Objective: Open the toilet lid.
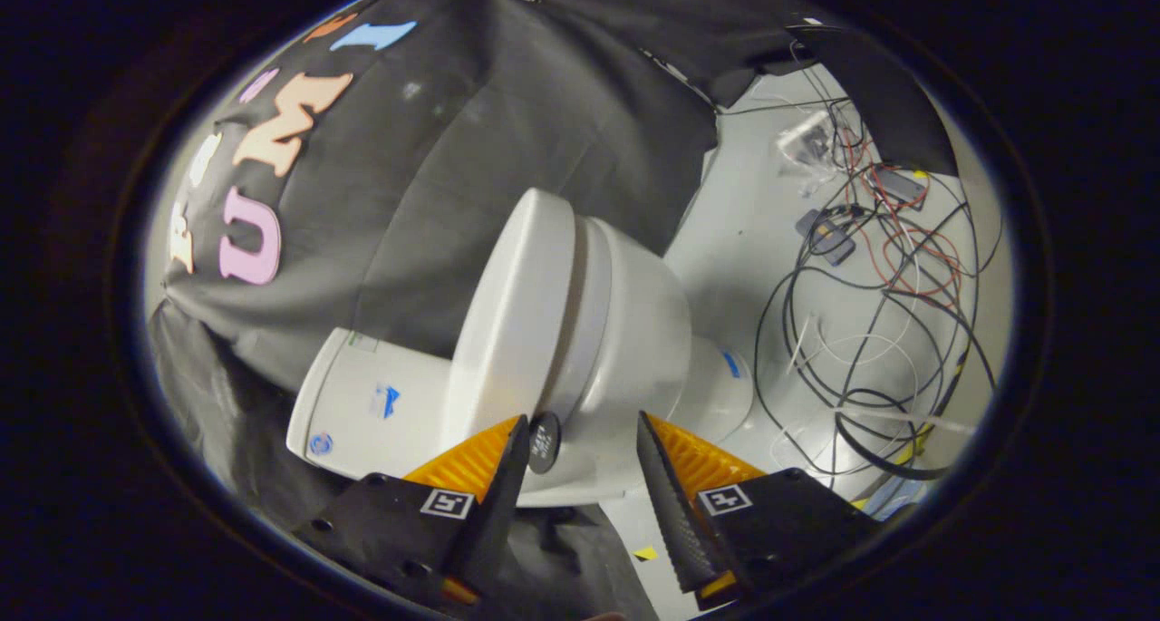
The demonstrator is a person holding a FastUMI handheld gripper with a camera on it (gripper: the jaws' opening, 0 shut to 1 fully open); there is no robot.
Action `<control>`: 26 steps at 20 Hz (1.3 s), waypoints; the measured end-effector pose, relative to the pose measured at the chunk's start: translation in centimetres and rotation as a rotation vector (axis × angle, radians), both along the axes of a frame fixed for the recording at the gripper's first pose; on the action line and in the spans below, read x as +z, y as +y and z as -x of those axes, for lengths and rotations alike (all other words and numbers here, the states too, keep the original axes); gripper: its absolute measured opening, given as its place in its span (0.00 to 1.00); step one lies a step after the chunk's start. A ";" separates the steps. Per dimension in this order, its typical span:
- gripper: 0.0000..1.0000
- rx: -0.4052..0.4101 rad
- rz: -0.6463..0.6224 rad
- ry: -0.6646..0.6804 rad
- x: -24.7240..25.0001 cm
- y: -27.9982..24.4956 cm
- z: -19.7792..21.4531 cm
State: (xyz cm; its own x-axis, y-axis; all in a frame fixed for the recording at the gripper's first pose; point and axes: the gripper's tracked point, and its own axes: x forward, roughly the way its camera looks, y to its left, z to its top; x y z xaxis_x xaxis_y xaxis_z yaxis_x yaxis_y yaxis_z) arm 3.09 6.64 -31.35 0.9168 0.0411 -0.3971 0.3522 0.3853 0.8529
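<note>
1. The gripper [580, 444] stands with its two fingers spread wide and nothing held between them.
2. The camera is rolled well over, so the white toilet [625, 331] looks tipped on its side just ahead of the fingers. Its tank [362, 408] sits toward one finger, and the bowl and pedestal run off toward the other.
3. The toilet lid [517, 322] lies shut flat on the seat [584, 331]. The seam where lid meets seat falls in the gap between the fingertips, a little beyond them, and neither finger touches it from what I can see.
4. A small dark round tag [544, 441] hangs at the rim near one fingertip; I can't tell what it is for.
5. To do this step well, I'd judge the fingers should ease forward so one tip slips under the lid's free edge, away from the tank where the hinge must be.
6. The lift should then follow the hinge's arc rather than pull straight, or the smooth lid may slip off.
7. A tangle of cables [879, 331] lies on the pale floor [725, 240] beyond the bowl, well apart from the lid.
</note>
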 end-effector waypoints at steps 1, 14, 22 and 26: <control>0.75 -0.023 -0.049 -0.037 0.7 0.0 -0.8; 0.05 -0.072 -0.197 -0.047 0.3 1.8 -3.2; 0.05 -0.118 -0.124 0.082 3.0 1.9 -2.8; 0.04 -0.079 -0.036 0.054 6.2 2.3 -2.8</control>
